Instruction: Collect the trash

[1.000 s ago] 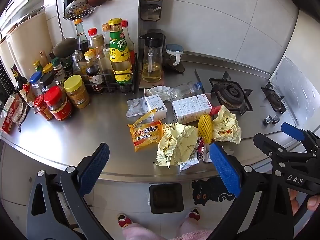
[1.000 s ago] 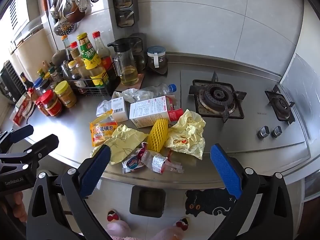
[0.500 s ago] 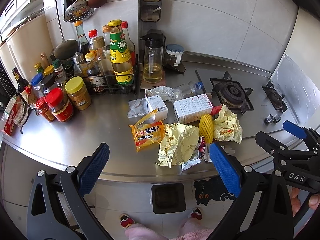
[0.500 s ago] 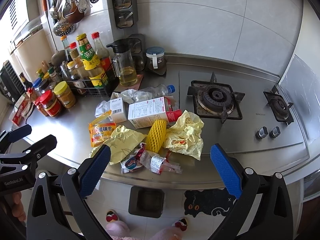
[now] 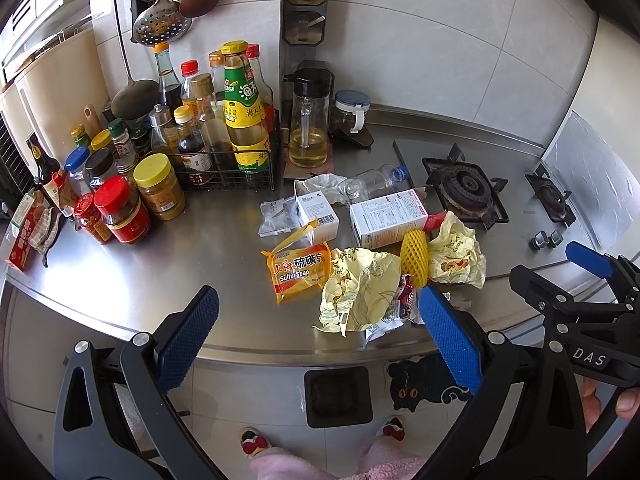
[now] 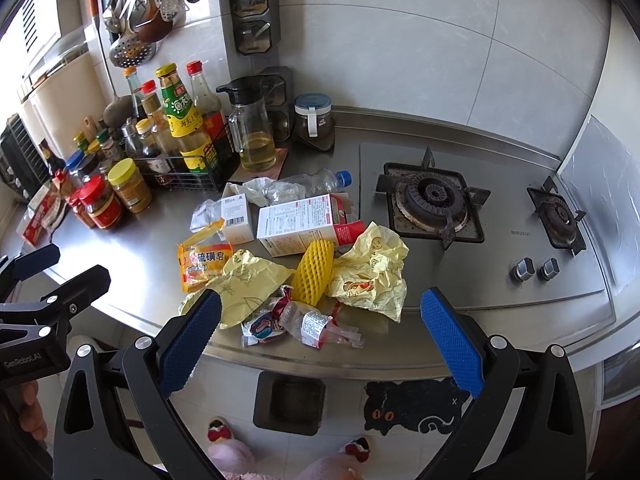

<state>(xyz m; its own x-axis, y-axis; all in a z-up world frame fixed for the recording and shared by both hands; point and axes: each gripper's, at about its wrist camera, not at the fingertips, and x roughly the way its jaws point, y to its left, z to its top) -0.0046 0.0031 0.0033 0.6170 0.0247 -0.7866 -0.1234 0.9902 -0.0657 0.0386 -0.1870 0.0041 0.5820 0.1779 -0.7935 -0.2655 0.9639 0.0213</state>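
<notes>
Both the left gripper [image 5: 318,338] and right gripper [image 6: 318,338] hover with fingers spread wide, empty, near the steel counter's [image 5: 168,264] front edge; crumpled yellow wrappers [image 6: 248,284], a yellow foam net sleeve [image 6: 313,272] and white cartons [image 6: 296,224], apparently trash, lie left of the gas burner [image 6: 434,196].

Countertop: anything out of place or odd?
Yes. A litter pile sits mid-counter beside the gas burner: an empty plastic bottle lying on its side, crumpled yellow wrappers, a yellow foam net, a toppled carton and torn packets near the front edge. No spill visible.

Black-framed left tool [image 5: 318,338], blue textured pads [image 5: 448,338], silver screws, pink fluffy trousers [image 5: 320,464]
</notes>
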